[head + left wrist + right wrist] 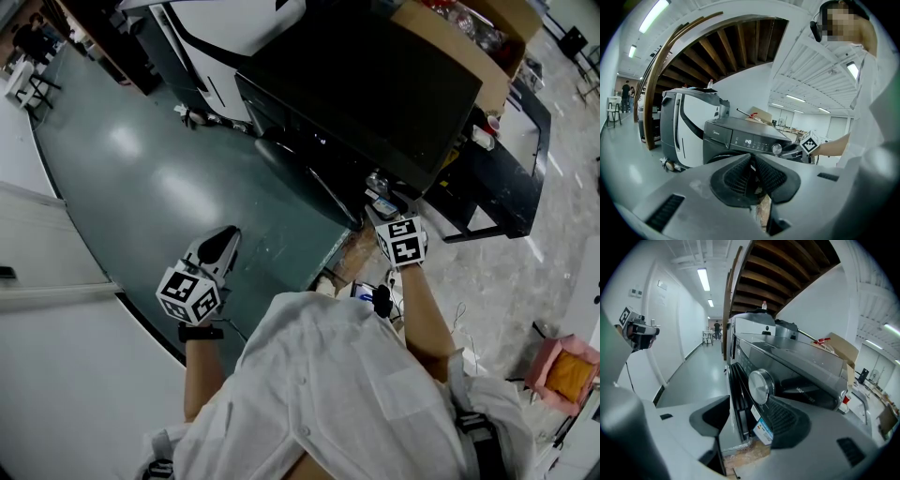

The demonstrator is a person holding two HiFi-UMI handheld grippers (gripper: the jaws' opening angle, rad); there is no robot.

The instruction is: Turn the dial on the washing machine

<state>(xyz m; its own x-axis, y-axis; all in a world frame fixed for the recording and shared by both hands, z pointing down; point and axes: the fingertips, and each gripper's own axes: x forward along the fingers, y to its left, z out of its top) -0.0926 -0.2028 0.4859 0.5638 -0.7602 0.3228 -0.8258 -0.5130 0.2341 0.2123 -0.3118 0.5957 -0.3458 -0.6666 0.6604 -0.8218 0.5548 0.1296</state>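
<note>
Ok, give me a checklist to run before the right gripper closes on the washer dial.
1. Jaws of the right gripper apart: ok.
2. The dial free of obstructions: ok.
3. The dial enclosed between the jaws: not ok, it sits just ahead, nearer the right-hand pad.
4. The left gripper clear of the machine, shut on nothing: ok.
5. The display lit: ok.
6. The dial's current setting: cannot tell.

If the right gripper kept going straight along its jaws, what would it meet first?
Most likely the dial on the washer. It sits just ahead of the open right gripper, roughly in line with the gap between its jaws, though depth is unclear.
</note>
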